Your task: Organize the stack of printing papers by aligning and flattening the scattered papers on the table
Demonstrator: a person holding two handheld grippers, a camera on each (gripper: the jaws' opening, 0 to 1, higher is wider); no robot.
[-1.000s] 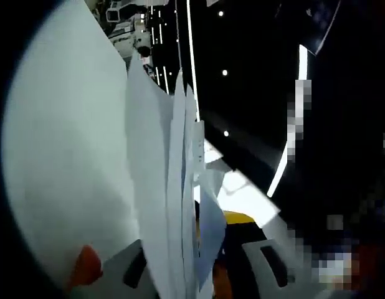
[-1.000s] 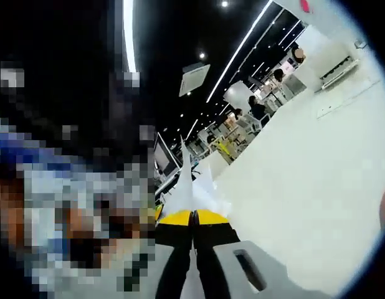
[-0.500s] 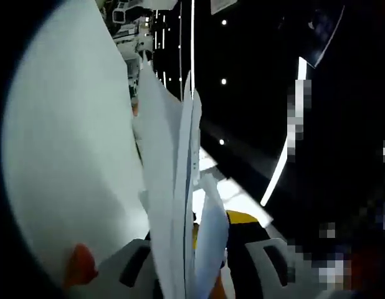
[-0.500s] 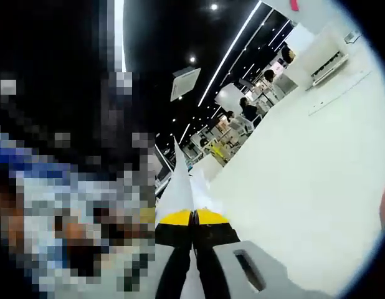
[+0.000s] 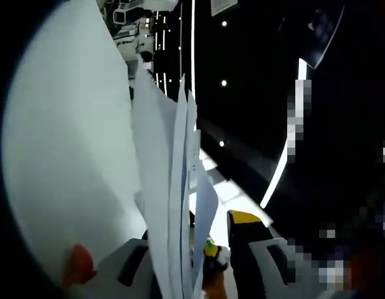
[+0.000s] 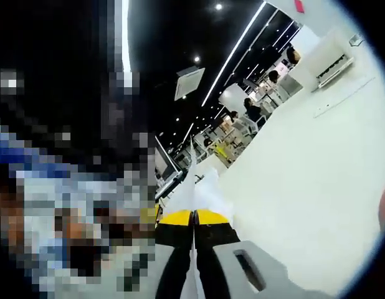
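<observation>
The printing papers (image 5: 171, 205) stand on edge between the two grippers, lifted off the white table (image 5: 61, 162), whose surface runs along one side of both views. In the left gripper view the sheets fan apart at their far ends, several thin white leaves splayed and uneven, so the stack is plainly not yet squared. The left gripper (image 5: 202, 258) has its yellow-tipped jaws parted, the sheets lying against one jaw with a clear gap to the other; it looks to be guiding the stack, not pinching it. The right gripper (image 6: 194, 218) has its jaws pressed together on the near edge of the papers (image 6: 195, 190), which rise from between the yellow tips. Such sheets are light, limp and slippery against each other: they will likely bow and slide unless clamped near an edge across the whole thickness, and should be tapped down on the table to align. No container is visible here.
</observation>
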